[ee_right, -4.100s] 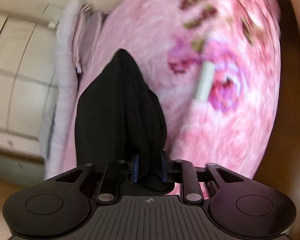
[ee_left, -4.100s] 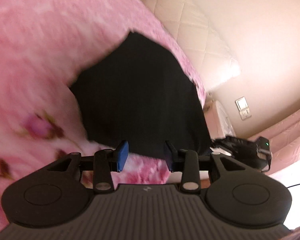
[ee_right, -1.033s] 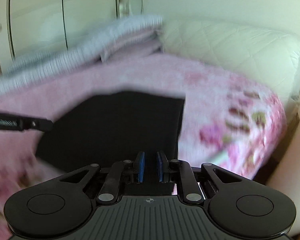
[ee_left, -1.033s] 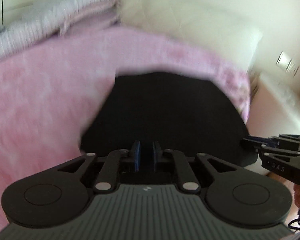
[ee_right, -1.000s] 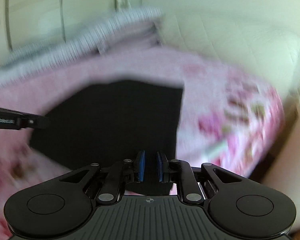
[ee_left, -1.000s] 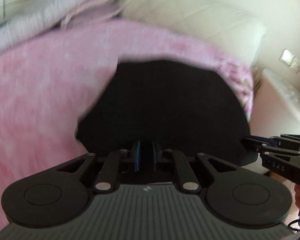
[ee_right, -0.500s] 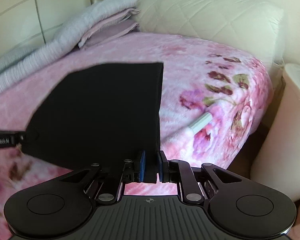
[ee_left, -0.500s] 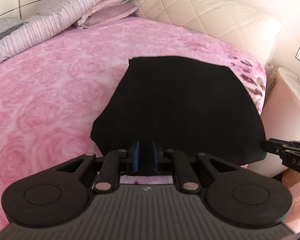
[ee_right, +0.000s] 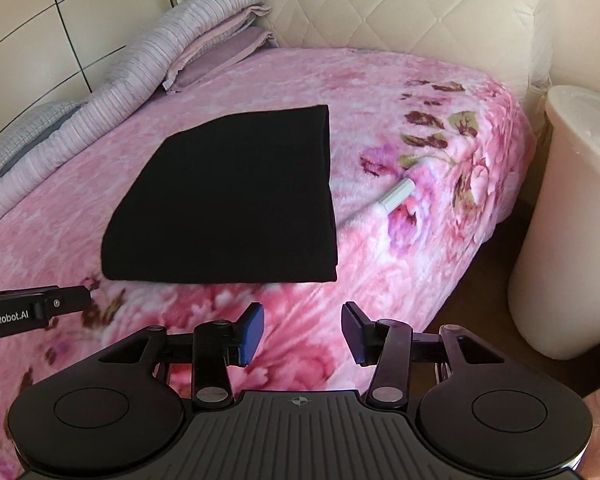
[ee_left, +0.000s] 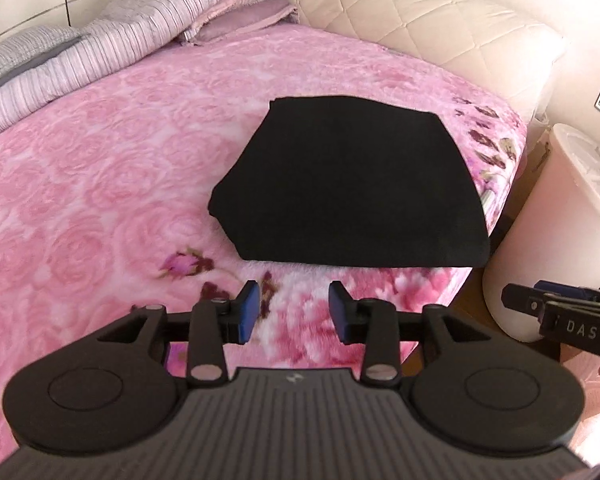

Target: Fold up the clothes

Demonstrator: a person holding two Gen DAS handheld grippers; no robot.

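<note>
A black garment lies folded into a flat rectangle on the pink flowered blanket, close to the bed's near right corner; the right wrist view shows the same garment. My left gripper hovers just short of its near edge, jaws opening, nothing between the blue pads. My right gripper hangs before the garment's near right corner, jaws opening too and empty. Each view catches the other gripper's tip at its side edge.
Striped grey and pink bedding is piled at the back left against a quilted cream headboard. A small white tube lies on the blanket right of the garment. A white rounded cabinet stands beside the bed on the right.
Both grippers let go of the garment's near edge, opened and drew back and up. The garment now lies flat and free on the blanket.
</note>
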